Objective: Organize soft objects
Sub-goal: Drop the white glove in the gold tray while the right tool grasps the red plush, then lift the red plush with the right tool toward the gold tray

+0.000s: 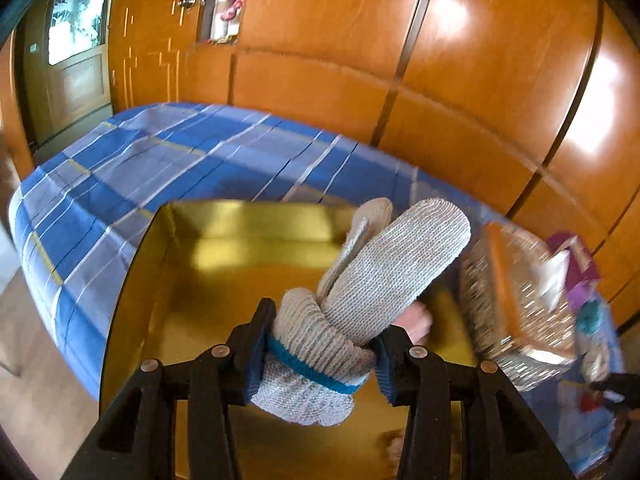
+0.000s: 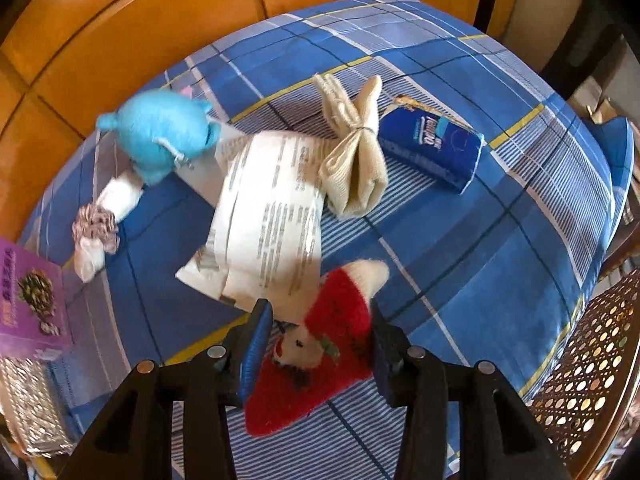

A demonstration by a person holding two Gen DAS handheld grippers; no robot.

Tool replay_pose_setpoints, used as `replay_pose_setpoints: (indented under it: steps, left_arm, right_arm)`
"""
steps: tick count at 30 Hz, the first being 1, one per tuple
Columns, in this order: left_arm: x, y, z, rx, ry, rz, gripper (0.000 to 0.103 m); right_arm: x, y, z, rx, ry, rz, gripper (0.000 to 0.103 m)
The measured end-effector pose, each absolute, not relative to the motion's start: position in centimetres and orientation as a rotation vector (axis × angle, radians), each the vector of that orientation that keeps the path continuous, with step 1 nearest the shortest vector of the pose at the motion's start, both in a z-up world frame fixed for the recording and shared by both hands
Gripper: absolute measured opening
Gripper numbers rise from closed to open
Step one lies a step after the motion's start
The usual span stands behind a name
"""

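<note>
Left gripper (image 1: 322, 354) clamps grey knitted gloves (image 1: 360, 304) above gold tray (image 1: 224, 280); right gripper (image 2: 318, 340) straddles red plush toy (image 2: 320, 356), pads apparently clear of it

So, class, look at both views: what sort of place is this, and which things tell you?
Probably a bedroom at home. A blue plaid sheet covers what looks like a bed, glossy wooden wardrobe panels line the wall behind it, and a blue plush toy lies among household items.
</note>
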State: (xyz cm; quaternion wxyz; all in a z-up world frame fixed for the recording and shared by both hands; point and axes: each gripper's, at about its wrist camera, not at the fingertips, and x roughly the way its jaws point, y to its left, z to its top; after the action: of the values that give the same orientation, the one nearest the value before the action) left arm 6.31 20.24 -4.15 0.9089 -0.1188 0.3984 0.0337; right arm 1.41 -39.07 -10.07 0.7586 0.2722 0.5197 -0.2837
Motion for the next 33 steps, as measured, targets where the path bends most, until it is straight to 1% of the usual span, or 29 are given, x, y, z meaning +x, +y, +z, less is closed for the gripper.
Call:
replay_pose_setpoints:
  steps: [1, 2, 5, 10, 12, 13, 15, 16, 25, 33]
  left_arm:
    - [6.6, 20.3, -4.7, -0.242, 0.839, 0.081, 0.046]
    - [6.7, 20.1, -5.4, -0.234, 0.86, 0.091, 0.046]
    - [7.2, 19.6, -6.6, -0.174, 0.874, 0.135, 0.047]
    - [6.2, 17.9, -6.1, -0.07, 0.806, 0.147, 0.048]
    - [5.7, 17.3, -5.7, -0.037, 0.779, 0.148, 0.05]
    - [5.7, 17.2, -5.5, -0.026, 0.769, 0.148, 0.052]
    - [5.3, 17.0, -4.9, -0.014, 0.74, 0.15, 0.062]
    - [5.1, 17.0, -4.5, -0.011, 0.727, 0.149, 0.062]
    - [3.2, 15.9, -1.8, 0.044, 0.644, 0.141, 0.064]
    - [1.6, 13.7, -0.3, 0.157, 0.576, 0.122, 0.066]
  right_arm:
    - [1.4, -38.8, -10.0, 0.577, 1.13, -0.614, 0.044]
    - [1.5, -38.4, -10.1, 0.56, 1.134, -0.607, 0.041]
    - [1.6, -37.4, -10.4, 0.506, 1.147, -0.607, 0.04]
    - [1.6, -36.5, -10.8, 0.468, 1.138, -0.627, 0.041]
    - [1.6, -36.0, -11.0, 0.44, 1.135, -0.631, 0.042]
    - [1.9, -35.8, -10.8, 0.425, 1.132, -0.634, 0.042]
    - [1.8, -35.1, -10.8, 0.381, 1.122, -0.639, 0.042]
    - [2.0, -35.1, -10.8, 0.369, 1.121, -0.639, 0.042]
    - [1.6, -33.3, -10.4, 0.314, 1.109, -0.609, 0.04]
    - [1.1, -31.8, -10.4, 0.305, 1.077, -0.527, 0.039]
